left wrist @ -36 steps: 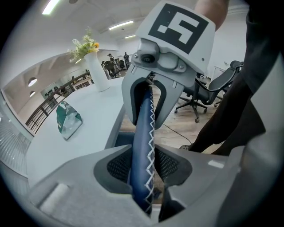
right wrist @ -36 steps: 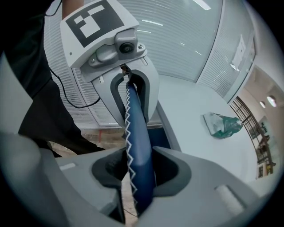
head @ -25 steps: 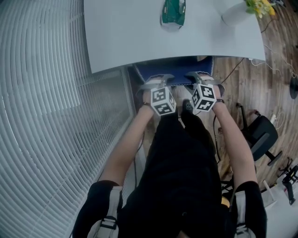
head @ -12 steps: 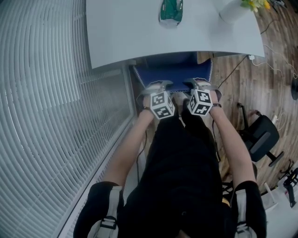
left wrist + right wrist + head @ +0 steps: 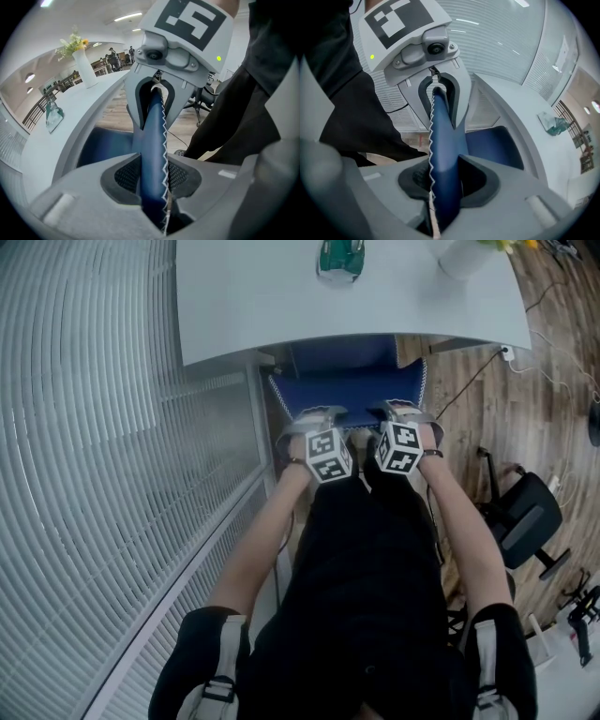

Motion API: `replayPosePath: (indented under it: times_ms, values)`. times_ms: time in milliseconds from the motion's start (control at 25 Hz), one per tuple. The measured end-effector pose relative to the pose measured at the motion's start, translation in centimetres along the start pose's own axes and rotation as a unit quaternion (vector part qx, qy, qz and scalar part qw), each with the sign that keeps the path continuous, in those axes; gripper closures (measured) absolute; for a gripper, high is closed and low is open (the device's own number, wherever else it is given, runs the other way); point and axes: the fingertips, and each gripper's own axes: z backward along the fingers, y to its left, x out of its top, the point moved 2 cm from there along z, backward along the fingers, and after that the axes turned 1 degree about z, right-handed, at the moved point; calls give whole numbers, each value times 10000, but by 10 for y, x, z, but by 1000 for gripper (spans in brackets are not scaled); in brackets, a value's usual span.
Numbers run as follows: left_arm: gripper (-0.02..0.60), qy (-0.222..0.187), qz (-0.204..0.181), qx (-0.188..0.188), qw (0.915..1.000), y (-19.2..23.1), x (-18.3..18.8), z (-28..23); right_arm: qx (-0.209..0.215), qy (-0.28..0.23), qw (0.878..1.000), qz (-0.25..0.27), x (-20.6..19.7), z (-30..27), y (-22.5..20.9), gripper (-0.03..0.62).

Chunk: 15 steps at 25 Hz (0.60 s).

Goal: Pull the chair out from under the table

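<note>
The blue chair point(image 5: 345, 381) stands at upper centre of the head view, its seat partly clear of the white table point(image 5: 272, 306) and its far portion under the table's near edge. The left claw point(image 5: 315, 415) and the right claw point(image 5: 405, 410) sit side by side on the top edge of the backrest point(image 5: 356, 418), just below the seat in the frame. In each gripper view the padded, white-stitched rim of the backrest runs straight between the pads, which bear on it from both sides; both sets of jaws are closing tighter on that rim, so each claw is judged clenched on the chair. A green object point(image 5: 339, 257) and a white vase point(image 5: 464, 256) stand undisturbed on the table at the top of the frame. Assessment: the grip is established and the chair appears partly drawn out. Remaining work is to draw it towards the person until the seat fully clears the table edge, then let go.
</note>
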Motion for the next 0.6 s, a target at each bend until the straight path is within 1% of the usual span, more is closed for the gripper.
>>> replayPosePath:
  times_ms: [120,280,600]
  values:
    - [460,114,92,-31,9999,-14,0,-1,39,15,10000,59,-4,3,12,473]
    - [460,162,211,-38,9996,-31,4,-1,111,2,9998,137,-9,7,28,474]
    - [466,290,432,135,9986,-68,14,3,241,-28,9995,211,-20,21,62,480]
